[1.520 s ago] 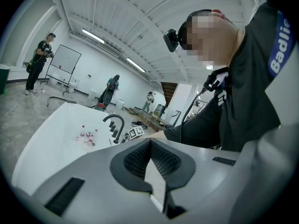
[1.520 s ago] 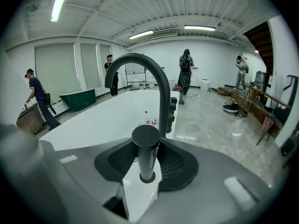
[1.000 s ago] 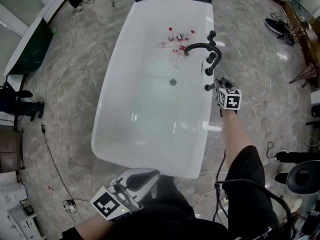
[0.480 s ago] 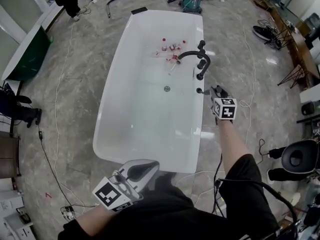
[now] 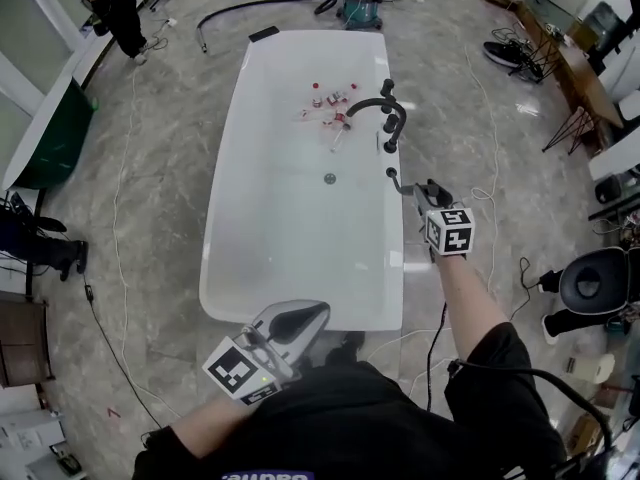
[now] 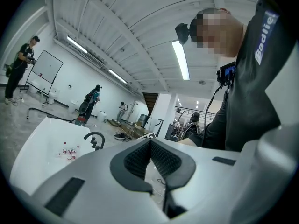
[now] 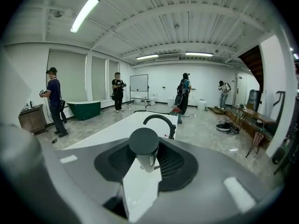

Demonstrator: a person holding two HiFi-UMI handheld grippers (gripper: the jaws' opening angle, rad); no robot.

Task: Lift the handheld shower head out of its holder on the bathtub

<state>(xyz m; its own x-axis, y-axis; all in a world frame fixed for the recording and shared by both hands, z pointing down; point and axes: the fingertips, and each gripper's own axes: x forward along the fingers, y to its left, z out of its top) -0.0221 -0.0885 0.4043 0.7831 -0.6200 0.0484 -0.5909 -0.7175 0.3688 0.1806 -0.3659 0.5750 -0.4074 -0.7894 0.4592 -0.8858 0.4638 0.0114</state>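
Right gripper part open, clamped on handheld shower head — held over right rim of bathtub, just short of black faucet. Left gripper closed, empty — at tub's near end.

right tongs: clamped on shower head | bathtub, black faucet beyond

Open industrial hall, studio-like: freestanding white bathtub on marble-look floor, whiteboard, ceiling strip lights.
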